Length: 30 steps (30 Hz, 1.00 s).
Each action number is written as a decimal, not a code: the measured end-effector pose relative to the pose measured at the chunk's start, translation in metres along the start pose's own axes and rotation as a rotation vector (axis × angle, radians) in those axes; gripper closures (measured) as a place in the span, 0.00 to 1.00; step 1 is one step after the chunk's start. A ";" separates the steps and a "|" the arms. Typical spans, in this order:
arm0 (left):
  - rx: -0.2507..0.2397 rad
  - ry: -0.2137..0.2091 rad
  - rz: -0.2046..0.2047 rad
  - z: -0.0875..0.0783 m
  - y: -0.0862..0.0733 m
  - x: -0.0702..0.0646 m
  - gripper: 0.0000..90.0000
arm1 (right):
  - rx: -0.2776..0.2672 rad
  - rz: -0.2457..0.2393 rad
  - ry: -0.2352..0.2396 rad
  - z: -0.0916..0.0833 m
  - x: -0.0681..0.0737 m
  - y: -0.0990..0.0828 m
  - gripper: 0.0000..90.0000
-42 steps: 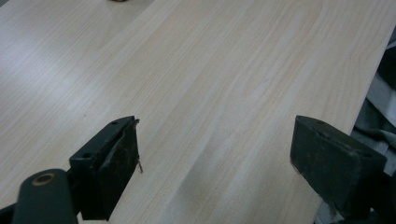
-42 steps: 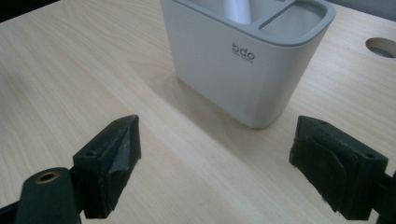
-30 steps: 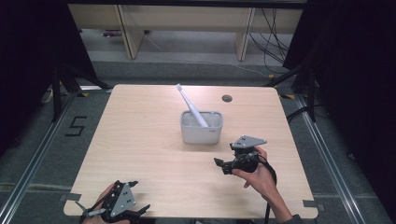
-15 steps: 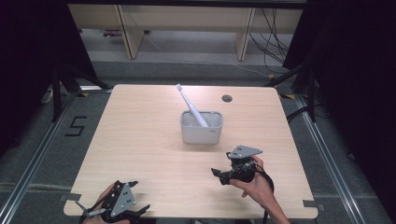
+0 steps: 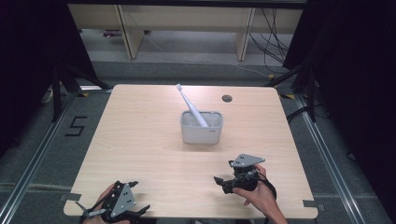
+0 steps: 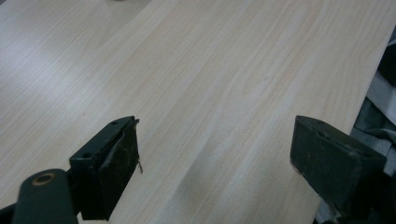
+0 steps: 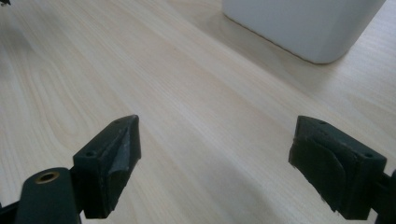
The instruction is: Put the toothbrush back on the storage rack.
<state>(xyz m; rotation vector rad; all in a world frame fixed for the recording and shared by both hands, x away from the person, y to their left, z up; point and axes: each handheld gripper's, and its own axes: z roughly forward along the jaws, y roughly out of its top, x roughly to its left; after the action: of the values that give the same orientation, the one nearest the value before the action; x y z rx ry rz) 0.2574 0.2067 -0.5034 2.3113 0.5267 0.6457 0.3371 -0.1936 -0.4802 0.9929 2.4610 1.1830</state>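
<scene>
Toothbrush [image 5: 189, 105] stands tilted in the white holder [image 5: 201, 132], head leaning out toward 11 o'clock, handle end down inside. Holder sits near table centre, slightly toward 12. So the work looks about done to me: brush is in the cup, both grippers empty and well apart from it. What's left, if anything, is prob just parking the hands.

Right gripper [image 5: 223, 183] is at approx 5 o'clock from the holder, near the table's front edge, held in the person's hand. Its fingers are spread wide w/ nothing between them; the right gripper view confirms, bare wood between the pads [image 7: 120, 154]. Left gripper [image 5: 135, 210] is at approx 7 o'clock, at the front-left corner of the table [image 5: 140, 140], resting low. Fingers spread too, pinching nothing, per the left gripper view [image 6: 217, 177].

Views differ: high view gives the whole layout, brush tilt, and the small dark grommet [image 5: 227, 98] at approx 1 o'clock from the holder. Right gripper view adds the holder's lower wall [image 7: 299, 23] close up, top right of frame, and the shadow at its base; brush is out of its frame. Left gripper view adds plain wood grain and the table edge at right w/ dark floor beyond.
</scene>
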 end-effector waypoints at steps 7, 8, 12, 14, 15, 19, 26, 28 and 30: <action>0.000 -0.014 -0.011 0.000 0.000 0.000 0.17 | 0.015 -0.010 -0.002 -0.003 0.003 -0.010 0.18; -0.002 -0.020 -0.011 0.000 0.000 0.000 0.17 | 0.012 -0.009 -0.004 -0.003 0.003 -0.011 0.18; 0.001 -0.020 -0.007 0.000 0.000 0.000 0.17 | 0.015 0.003 -0.003 -0.004 0.007 -0.015 0.18; -0.003 -0.003 -0.007 0.000 0.000 -0.001 0.17 | 0.013 -0.003 0.004 -0.006 0.008 -0.016 0.18; 0.001 -0.018 -0.007 0.000 0.000 0.000 0.17 | 0.009 -0.020 -0.004 -0.006 0.008 -0.017 0.18; 0.000 -0.022 -0.010 0.000 -0.001 -0.001 0.17 | 0.021 -0.027 -0.007 -0.009 0.011 -0.020 0.18; -0.002 0.000 -0.008 0.001 0.000 -0.002 0.17 | 0.020 -0.023 -0.019 -0.014 0.013 -0.026 0.18; -0.002 -0.002 -0.009 0.001 0.000 -0.001 0.17 | 0.022 -0.034 -0.006 -0.015 0.014 -0.027 0.18; 0.015 -0.022 -0.004 -0.001 0.000 -0.001 0.17 | 0.026 -0.023 -0.014 -0.017 0.016 -0.029 0.18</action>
<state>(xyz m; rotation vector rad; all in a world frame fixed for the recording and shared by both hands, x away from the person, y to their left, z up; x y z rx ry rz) 0.2565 0.2066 -0.5033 2.3285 0.5280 0.6154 0.3038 -0.2060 -0.4904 0.9740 2.4759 1.1366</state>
